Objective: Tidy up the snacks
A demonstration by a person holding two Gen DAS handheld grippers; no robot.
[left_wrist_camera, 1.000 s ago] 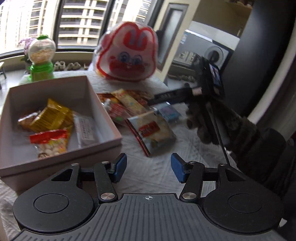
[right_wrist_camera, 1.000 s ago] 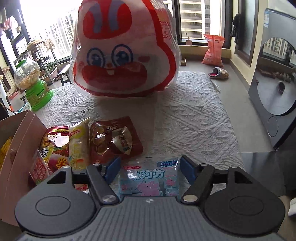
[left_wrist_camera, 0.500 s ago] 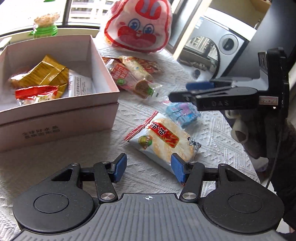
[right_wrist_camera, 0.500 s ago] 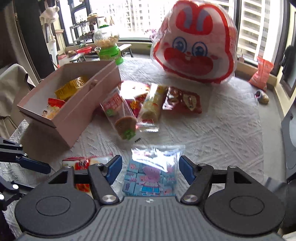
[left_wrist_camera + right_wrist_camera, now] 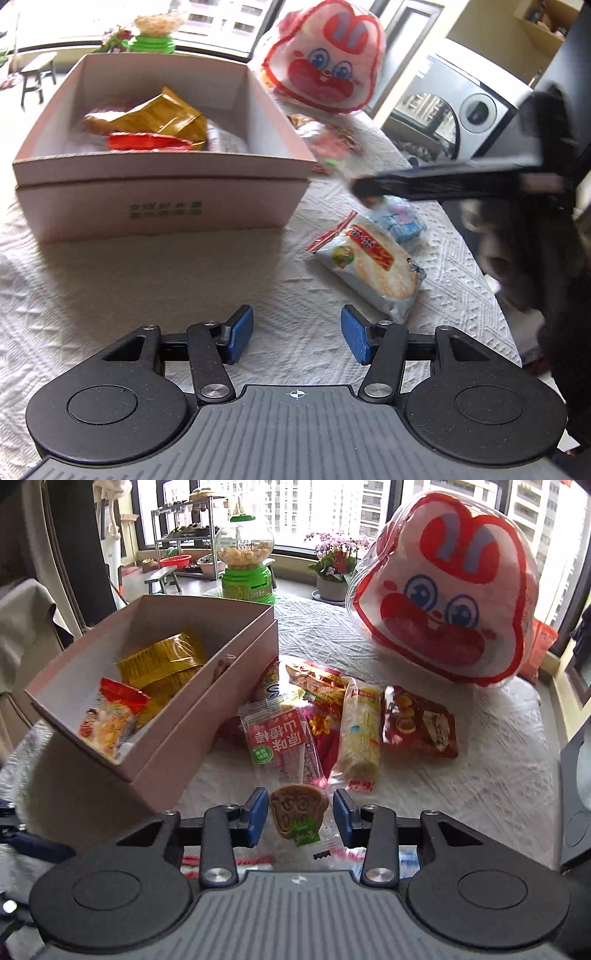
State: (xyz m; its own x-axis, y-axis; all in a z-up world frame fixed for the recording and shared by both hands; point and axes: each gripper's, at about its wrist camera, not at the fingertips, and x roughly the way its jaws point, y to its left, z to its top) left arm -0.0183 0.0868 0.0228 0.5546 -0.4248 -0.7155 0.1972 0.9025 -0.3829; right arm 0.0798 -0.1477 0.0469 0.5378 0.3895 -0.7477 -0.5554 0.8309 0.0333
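My right gripper (image 5: 299, 818) straddles the near end of a clear hawthorn-stick packet (image 5: 280, 738) with a red label. Its jaws are closing, and the packet's brown biscuit end (image 5: 297, 812) lies between the blue pads with a small gap on each side. From the left wrist view the right gripper's fingers (image 5: 373, 184) hang blurred above a blue cartoon packet (image 5: 402, 221). My left gripper (image 5: 297, 334) is open over bare tablecloth with nothing between its pads. A rice cracker packet (image 5: 369, 266) lies ahead to its right. The pink box (image 5: 162, 206) holds yellow and red snack packets.
A big red-and-white bunny bag (image 5: 443, 605) stands at the back of the table, with a green gumball machine (image 5: 245, 565) behind the box (image 5: 207, 716). Several loose snack packets (image 5: 360, 727) lie between the box and the bunny bag. A gloved hand (image 5: 517, 258) is at the right.
The right gripper has left the blue cartoon packet, moved over the red-label packet, and its jaws have narrowed. The left gripper has sunk lower in front of the box.
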